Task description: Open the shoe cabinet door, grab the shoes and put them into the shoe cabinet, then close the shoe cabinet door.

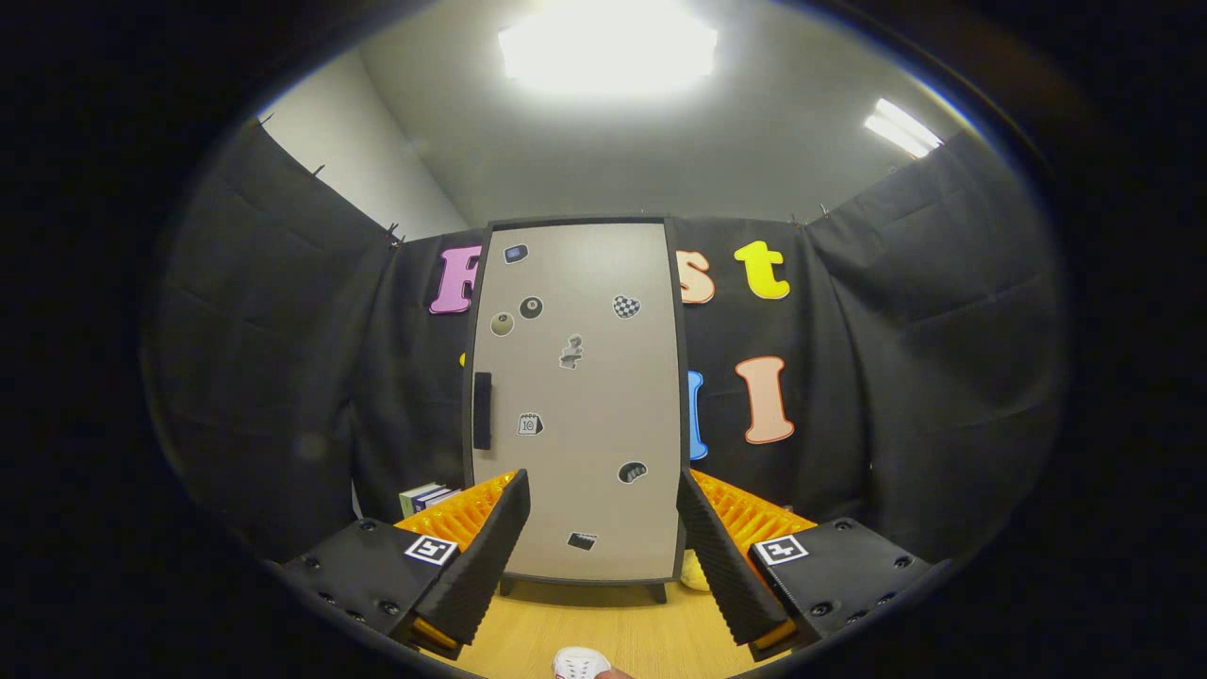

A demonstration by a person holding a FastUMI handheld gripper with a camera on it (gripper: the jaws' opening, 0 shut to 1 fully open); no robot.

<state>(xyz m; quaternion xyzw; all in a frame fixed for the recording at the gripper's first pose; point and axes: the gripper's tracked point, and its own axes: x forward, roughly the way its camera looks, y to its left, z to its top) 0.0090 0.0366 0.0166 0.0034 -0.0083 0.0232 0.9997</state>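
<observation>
Claw [603,538] wide open and empty, facing closed shoe cabinet door [577,396]; shoe [581,664] below fingers.

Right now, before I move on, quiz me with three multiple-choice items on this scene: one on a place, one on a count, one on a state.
1. Where is the handle on the cabinet door?
A. along its left edge
B. at its top middle
C. at its bottom right corner

2. How many legs show under the cabinet?
A. none
B. two
C. five

3. How is the gripper?
A. shut on the handle
B. shut on a shoe
C. open, holding nothing

Answers:
1. A: the dark bar sits on the door's left edge, at mid height.
2. B: two short legs stand on the wooden floor.
3. C: the fingers are wide apart, with the shut door seen between them.
</observation>
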